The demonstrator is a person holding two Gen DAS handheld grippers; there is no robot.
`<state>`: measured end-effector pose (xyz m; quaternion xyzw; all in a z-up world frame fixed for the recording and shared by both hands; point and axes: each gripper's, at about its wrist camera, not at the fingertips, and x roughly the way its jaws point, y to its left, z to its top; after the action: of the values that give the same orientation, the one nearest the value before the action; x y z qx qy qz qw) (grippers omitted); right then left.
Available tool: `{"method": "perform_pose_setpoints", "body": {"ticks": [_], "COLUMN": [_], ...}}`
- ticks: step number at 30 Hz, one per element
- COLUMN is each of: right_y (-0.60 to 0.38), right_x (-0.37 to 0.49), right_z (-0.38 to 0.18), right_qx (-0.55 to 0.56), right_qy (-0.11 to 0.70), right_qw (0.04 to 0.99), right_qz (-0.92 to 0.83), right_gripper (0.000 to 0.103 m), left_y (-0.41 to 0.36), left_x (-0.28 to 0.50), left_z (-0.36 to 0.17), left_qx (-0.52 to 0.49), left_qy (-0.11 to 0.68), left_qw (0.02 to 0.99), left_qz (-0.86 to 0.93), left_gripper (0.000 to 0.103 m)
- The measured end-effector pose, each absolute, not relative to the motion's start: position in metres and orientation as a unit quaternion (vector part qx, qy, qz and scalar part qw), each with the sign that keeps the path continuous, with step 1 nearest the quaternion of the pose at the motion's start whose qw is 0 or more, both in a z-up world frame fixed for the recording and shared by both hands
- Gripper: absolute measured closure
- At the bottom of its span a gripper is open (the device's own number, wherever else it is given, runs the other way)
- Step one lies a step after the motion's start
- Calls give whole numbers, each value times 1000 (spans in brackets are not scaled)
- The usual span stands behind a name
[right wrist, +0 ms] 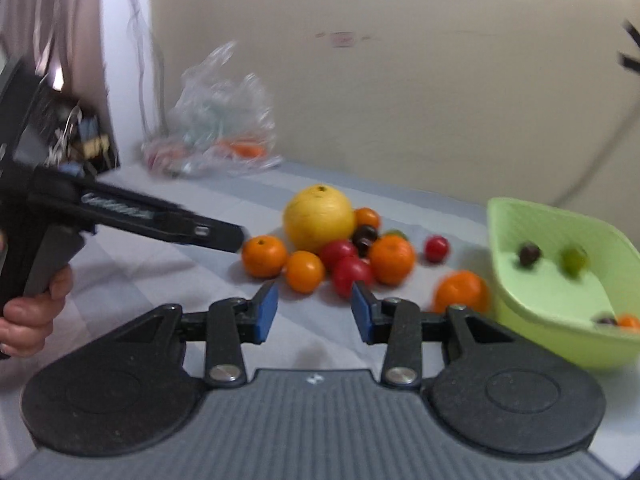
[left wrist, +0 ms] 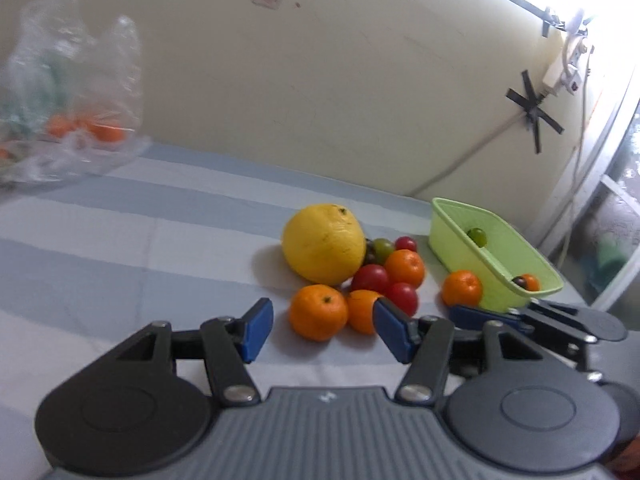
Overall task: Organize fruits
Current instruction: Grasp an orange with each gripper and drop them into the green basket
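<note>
My left gripper (left wrist: 324,330) and right gripper (right wrist: 314,308) both gape wide and empty at frame centre, just short of the fruit pile (left wrist: 352,272). I judge a gentle squeeze best: the mandarins (left wrist: 318,312) are smooth, round and roll easily. The glossy green plastic basket (left wrist: 452,236) sits at centre right, a few small fruits inside.

A big round yellow citrus fruit (left wrist: 323,243) is glowing against the pale cloth banded in light blue and white stripes (left wrist: 120,216), with bright orange tangerines (left wrist: 318,312) and glossy red cherry tomatoes (left wrist: 370,279) crowding beside it. The light green plastic basket (left wrist: 452,232) is showing a yellow-green grape (left wrist: 477,236), a dark purple one and a bit of orange inside. Both black grippers with ribbed grey bodies, left gripper (left wrist: 323,330) and right gripper (right wrist: 314,312), are wearing blue finger pads (right wrist: 267,307), while the crinkled clear plastic bag (left wrist: 76,96) is letting orange and green through before a cream wall (left wrist: 320,80).
</note>
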<state>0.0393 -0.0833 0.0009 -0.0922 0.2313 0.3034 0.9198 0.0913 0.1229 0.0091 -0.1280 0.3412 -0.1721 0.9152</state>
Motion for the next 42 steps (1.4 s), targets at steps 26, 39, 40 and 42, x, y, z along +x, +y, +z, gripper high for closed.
{"method": "perform_pose_setpoints", "body": {"ticks": [26, 39, 40, 42], "right_y": [-131, -239, -241, -243], "right_x": [20, 64, 63, 65], "right_z": [20, 22, 22, 19], "right_qx": [-112, -49, -47, -42], "right_qy": [180, 200, 203, 199], "right_qw": [948, 972, 971, 971], "right_qz": [239, 115, 117, 122], "right_gripper": [73, 73, 73, 72], "left_y": [69, -79, -82, -84], "left_x": [82, 169, 168, 167], "left_z": [30, 29, 29, 29], "left_qx": [-163, -98, -88, -76], "left_qy": [323, 365, 361, 362], "left_qw": [898, 875, 879, 881], "left_qz": [-250, -304, -300, -295], "left_gripper": [67, 66, 66, 65]}}
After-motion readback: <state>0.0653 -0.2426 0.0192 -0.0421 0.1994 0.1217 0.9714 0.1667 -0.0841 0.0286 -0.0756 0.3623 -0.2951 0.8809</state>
